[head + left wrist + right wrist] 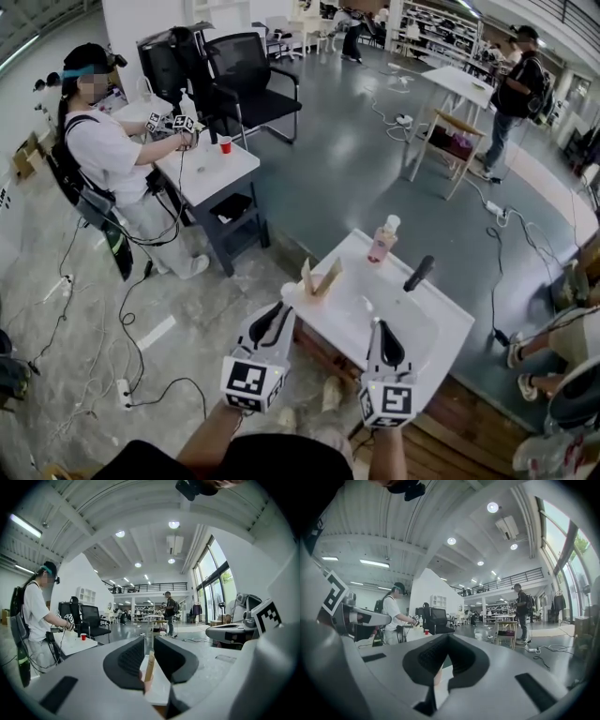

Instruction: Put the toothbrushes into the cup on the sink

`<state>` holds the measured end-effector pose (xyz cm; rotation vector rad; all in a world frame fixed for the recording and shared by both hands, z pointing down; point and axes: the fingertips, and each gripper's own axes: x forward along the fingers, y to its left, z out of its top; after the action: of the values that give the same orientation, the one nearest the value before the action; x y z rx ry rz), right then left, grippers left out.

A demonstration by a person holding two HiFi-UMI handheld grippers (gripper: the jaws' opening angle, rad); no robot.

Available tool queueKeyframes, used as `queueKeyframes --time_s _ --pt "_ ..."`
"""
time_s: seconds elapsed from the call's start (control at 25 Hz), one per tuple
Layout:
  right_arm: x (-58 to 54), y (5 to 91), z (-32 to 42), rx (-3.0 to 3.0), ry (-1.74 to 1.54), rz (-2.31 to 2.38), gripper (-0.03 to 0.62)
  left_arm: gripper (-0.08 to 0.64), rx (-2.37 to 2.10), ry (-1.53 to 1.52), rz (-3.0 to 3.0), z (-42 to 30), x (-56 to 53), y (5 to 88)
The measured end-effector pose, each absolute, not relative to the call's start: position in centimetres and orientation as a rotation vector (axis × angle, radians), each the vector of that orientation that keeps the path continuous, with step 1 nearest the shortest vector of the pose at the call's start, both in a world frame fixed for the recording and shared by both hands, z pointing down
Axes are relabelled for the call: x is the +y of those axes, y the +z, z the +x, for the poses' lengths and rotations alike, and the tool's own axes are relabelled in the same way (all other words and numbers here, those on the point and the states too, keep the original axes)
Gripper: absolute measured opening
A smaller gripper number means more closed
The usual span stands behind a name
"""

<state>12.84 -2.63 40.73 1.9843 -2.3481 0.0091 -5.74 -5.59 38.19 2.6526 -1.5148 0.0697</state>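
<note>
Grey workshop floor (pixel 356 178) surrounds the white sink (pixel 450 323), where slim wooden toothbrushes (pixel 319 278), which I judge light and stiff, lean in the cup (pixel 292 292) at its near-left corner; my left gripper (pixel 278 314) has its fingers (pixel 129 660) partly apart, gripping nothing, my right gripper (pixel 380 328) is closed and empty, and I'd pinch mid-handle firmly, since smooth wood may slip.

2 wooden toothbrushes (pixel 322 278) lean in pink cup (pixel 147 683) on sink (pixel 450 323).

No writing can be read

The only printed marks are black-and-white square code patterns without letters or digits: one on the left gripper's (pixel 278 313) marker cube (pixel 251 382) at its rear end, one on the right gripper's (pixel 380 330) rear cube (pixel 388 401). Ahead of the right gripper, the pink bottle (pixel 382 240) shows too small for any label to be read.
</note>
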Motion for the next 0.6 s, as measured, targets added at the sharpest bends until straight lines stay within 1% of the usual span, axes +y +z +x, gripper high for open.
queueKeyframes --time_s 0.2,0.6 --pt "-0.1 40.6 11.7 -2.326 0.003 2.008 -0.002 0.054 -1.481 0.163 2.702 -6.9 -3.6 39.2" --pt "3.2 41.1 10.7 -2.282 0.011 2.046 -0.002 0.018 -1.423 0.206 2.723 -7.7 -0.6 39.8"
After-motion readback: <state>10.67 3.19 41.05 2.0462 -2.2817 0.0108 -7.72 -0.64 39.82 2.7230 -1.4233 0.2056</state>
